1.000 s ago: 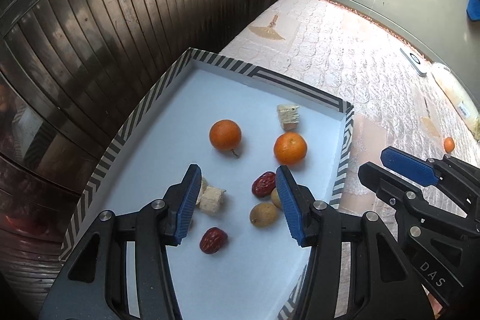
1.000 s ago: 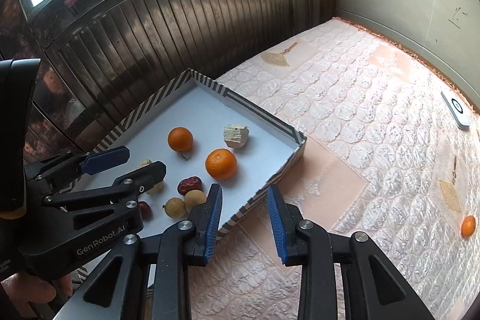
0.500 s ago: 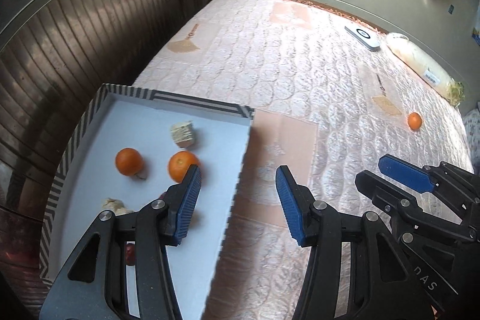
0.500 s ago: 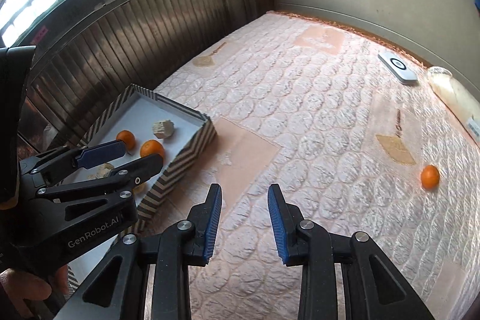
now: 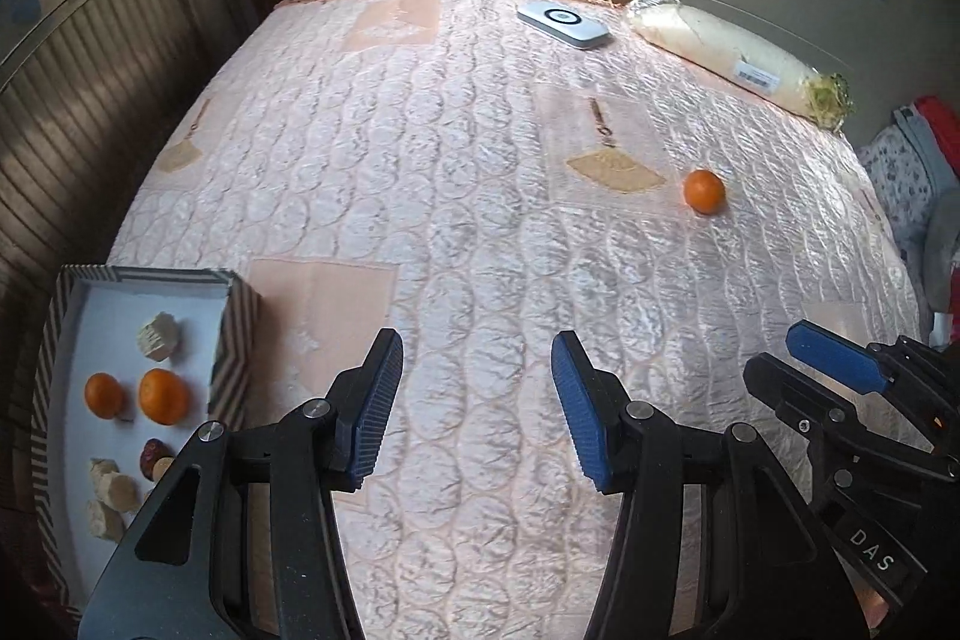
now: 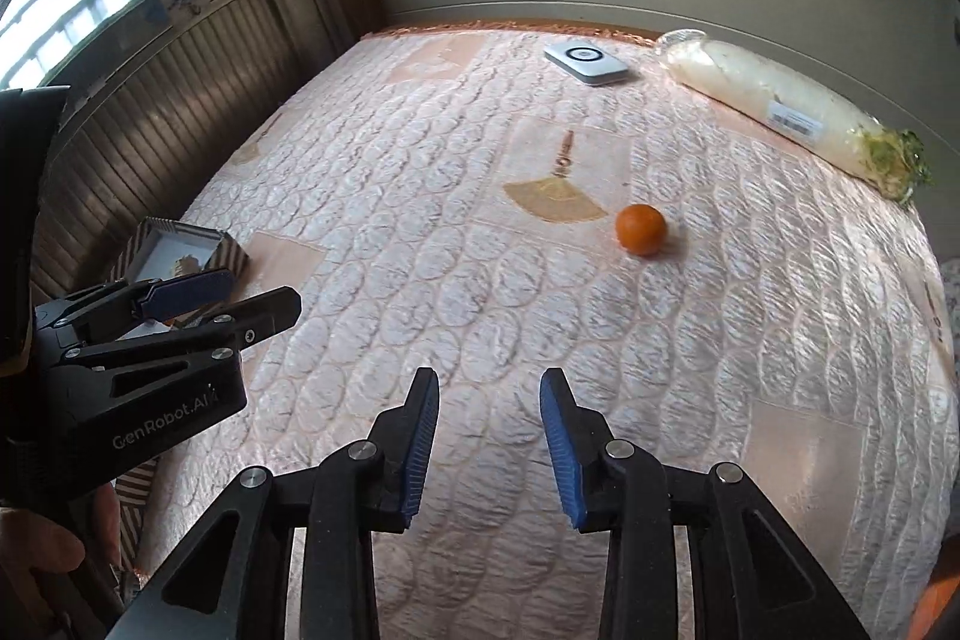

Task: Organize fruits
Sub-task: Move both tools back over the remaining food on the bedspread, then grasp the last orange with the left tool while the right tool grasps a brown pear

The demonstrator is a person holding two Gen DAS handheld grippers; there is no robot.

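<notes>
Both grippers hang above a bed [image 5: 480, 196] covered with a quilted pink spread, angled downward at it. The left gripper [image 5: 477, 394] has its jaws parted by a moderate gap, with only bedspread showing between the blue pads. The right gripper [image 6: 487, 427] stands narrower, its jaws opening at this moment, and nothing lies between them either. In the left wrist view the right gripper sits at the lower right edge; in the right wrist view the left gripper sits at the left, with part of a hand [image 6: 36, 556] below it.

A lone orange [image 6: 641, 229] rests on the bedspread, ahead of the right gripper and well apart from both tools, just beside a fan-shaped patch sewn into the cover.

At the left side of the bed lies a shallow box [image 5: 231, 334] with a striped rim and a white floor. Inside it are two oranges [image 5: 135, 394] side by side, a pale chunk [image 5: 157, 337] beyond them, a dark red fruit [image 5: 151, 454] nearer the camera, and more pale chunks [image 5: 111, 496] at the near end.

At the far side of the bed, near the wall, lie a flat white device [image 5: 563, 23] and a long white radish in clear wrap [image 5: 738, 61], its leafy end pointing right.
</notes>
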